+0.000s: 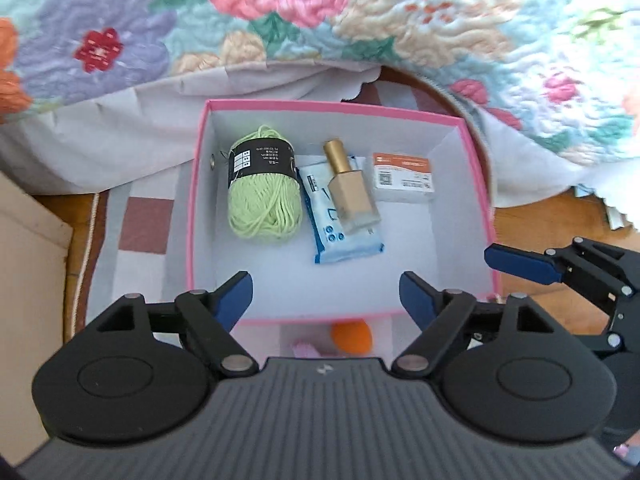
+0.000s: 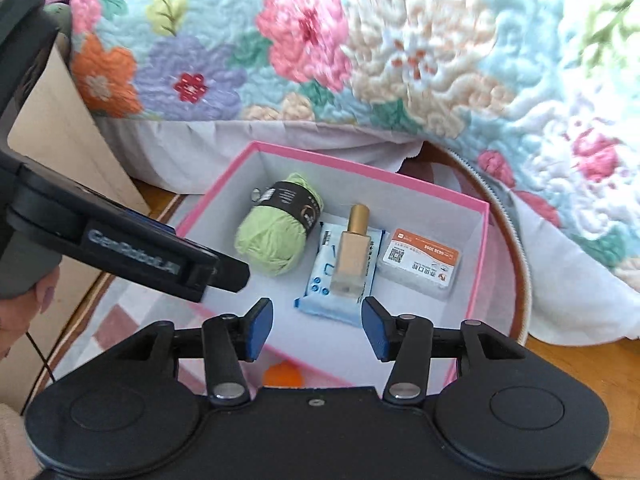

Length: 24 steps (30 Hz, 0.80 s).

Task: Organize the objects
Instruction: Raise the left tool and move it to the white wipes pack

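Both grippers, left (image 1: 326, 294) and right (image 2: 317, 328), jaws apart, empty, above pink box (image 1: 340, 107) (yarn (image 1: 262, 196), bottle (image 1: 352, 190), wipes (image 1: 344, 246), card box (image 1: 404, 178) inside).

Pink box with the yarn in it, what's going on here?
A person holds both grippers above the pink box. It contains green yarn, a gold-capped bottle lying on a blue wipes pack, and a small white carton. The left gripper and right gripper have open, empty jaws. An orange sponge lies outside the box.
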Available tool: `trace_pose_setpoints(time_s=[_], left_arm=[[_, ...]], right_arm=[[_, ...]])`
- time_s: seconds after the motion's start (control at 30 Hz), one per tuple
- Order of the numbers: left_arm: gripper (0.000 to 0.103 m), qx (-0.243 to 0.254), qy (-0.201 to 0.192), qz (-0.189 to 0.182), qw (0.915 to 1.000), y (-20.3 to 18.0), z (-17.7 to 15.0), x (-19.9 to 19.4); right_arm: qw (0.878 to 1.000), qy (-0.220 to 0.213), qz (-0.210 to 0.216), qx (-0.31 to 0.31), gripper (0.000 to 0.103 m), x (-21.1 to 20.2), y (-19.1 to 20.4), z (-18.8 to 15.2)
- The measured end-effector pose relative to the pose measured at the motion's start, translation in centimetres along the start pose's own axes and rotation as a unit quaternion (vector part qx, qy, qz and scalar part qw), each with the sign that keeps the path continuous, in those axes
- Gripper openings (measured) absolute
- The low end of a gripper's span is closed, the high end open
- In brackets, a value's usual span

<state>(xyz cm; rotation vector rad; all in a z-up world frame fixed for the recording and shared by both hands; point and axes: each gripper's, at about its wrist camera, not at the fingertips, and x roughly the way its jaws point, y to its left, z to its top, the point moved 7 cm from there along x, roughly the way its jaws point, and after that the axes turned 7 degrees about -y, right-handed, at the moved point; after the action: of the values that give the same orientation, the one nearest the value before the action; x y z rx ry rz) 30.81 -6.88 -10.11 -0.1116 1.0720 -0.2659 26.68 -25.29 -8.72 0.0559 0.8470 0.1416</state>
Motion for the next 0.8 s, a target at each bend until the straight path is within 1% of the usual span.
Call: trace_pose_setpoints(time_s=[0.07, 0.17, 0.27, 0.4, 0.5, 0.57, 0.63, 0.8], left_arm=[[0.082, 0.008, -0.01, 0.0, 0.9999, -0.1, -0.3, -2.0], [0.083, 0.024, -0.028, 0.014, 0.9992, -0.1, -0.9, -4.9], [0.083, 0.044, -0.036, 0.019, 0.9982, -0.3, -1.7, -7.3], [0.083, 0.068, -0.051, 0.03, 0.9959, -0.6, -2.8, -10.1], [0.083, 0.072, -0.057, 0.027, 0.9954, -0.8, -3.8, -11.7], [0.083, 0.071, -0.069, 0.034, 0.9945, -0.8, -4.4, -13.0], [0.083, 0.079, -0.075, 0.035, 0.9934, -1.2, -5.1, -14.1], [0.083, 0.093, -0.085, 0.021, 0.9919, -2.2, -6.9, -16.8]], right_arm=[[1.0, -0.005, 0.005, 0.0, 0.056, -1.7, 0.9, 0.2], [1.0, -0.013, 0.018, 0.001, 0.059, -4.7, 2.0, 0.4], [1.0, -0.022, 0.021, -0.001, 0.062, -7.2, 2.7, 0.4], [0.999, -0.018, 0.035, 0.013, 0.062, -10.0, 3.3, -0.2], [0.999, -0.021, 0.042, 0.011, 0.062, -11.7, 3.9, -0.8], [0.999, -0.022, 0.046, 0.009, 0.062, -12.7, 4.3, -1.3], [0.999, -0.022, 0.049, 0.003, 0.063, -13.7, 4.7, -1.9], [0.999, -0.018, 0.04, -0.022, 0.063, -15.4, 5.7, -3.3]])
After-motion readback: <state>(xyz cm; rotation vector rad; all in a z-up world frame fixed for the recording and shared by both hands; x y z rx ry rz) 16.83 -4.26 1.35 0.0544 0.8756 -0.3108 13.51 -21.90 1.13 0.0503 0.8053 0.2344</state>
